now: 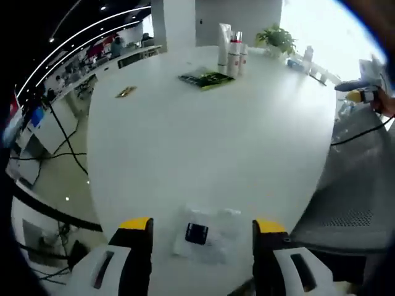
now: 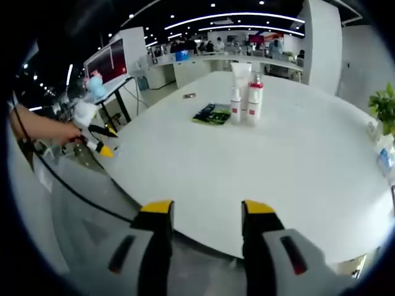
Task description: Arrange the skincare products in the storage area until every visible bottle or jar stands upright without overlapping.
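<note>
Office, round white counter (image 2: 296,154). Upright white skincare bottles (image 2: 245,92) cluster far ahead of both grippers; right gripper (image 2: 207,213) seems nearer, left gripper (image 1: 202,231) farther. Fingers of both spread, empty.

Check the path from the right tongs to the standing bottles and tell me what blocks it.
Nothing visible does. Bare white table runs from the open right tongs to the bottles; the dark green packet lies left of them, off the line.

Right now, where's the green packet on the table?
The green packet lies flat on the white table, just left of the standing bottles in the right gripper view, far from both tongs.
</note>
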A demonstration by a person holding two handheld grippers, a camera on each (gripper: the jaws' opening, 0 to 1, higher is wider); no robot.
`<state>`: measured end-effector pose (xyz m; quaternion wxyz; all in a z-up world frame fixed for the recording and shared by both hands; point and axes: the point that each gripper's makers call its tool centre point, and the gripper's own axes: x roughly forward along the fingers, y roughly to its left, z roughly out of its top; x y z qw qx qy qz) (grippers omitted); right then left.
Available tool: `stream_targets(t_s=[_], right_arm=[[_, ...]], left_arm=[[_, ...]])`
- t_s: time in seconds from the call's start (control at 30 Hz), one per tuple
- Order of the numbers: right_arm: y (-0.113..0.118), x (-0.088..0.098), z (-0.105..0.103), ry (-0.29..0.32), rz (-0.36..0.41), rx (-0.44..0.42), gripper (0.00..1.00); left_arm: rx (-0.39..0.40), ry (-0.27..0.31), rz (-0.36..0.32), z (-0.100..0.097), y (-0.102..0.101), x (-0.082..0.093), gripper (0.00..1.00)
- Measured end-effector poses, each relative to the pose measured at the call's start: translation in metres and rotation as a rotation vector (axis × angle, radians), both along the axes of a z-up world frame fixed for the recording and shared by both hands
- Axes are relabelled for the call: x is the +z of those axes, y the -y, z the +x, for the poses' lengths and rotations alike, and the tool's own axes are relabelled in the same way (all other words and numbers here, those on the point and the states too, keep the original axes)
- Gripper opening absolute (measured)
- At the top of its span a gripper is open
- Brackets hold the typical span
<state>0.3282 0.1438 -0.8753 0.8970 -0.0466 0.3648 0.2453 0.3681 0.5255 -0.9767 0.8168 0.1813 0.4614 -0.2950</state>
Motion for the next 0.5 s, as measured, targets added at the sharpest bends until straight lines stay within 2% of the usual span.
stream_targets(t_s=[0.03, 0.17, 0.2, 0.3, 0.37, 0.5], right_arm=[[0.000, 0.001, 0.000, 0.002, 0.003, -0.003, 0.45], [-0.001, 0.003, -0.001, 0.005, 0.006, -0.008, 0.45], [0.000, 0.003, -0.002, 0.007, 0.004, -0.010, 0.45], [0.004, 0.001, -0.002, 0.000, 0.013, -0.023, 0.45], [0.003, 0.001, -0.002, -0.001, 0.013, -0.023, 0.45], [0.001, 0.002, 0.001, 0.004, 0.026, -0.014, 0.44]], left_arm=[[-0.035, -0.015, 0.026, -0.002, -0.002, -0.005, 0.65], [-0.034, -0.017, -0.016, 0.001, 0.003, -0.005, 0.57], [-0.013, -0.053, -0.034, -0.004, 0.005, -0.005, 0.56], [-0.052, -0.036, -0.030, -0.006, 0.008, -0.002, 0.52], [-0.061, -0.044, -0.022, -0.009, 0.008, -0.002, 0.44], [0.021, -0.053, -0.014, -0.011, 0.005, -0.002, 0.43]])
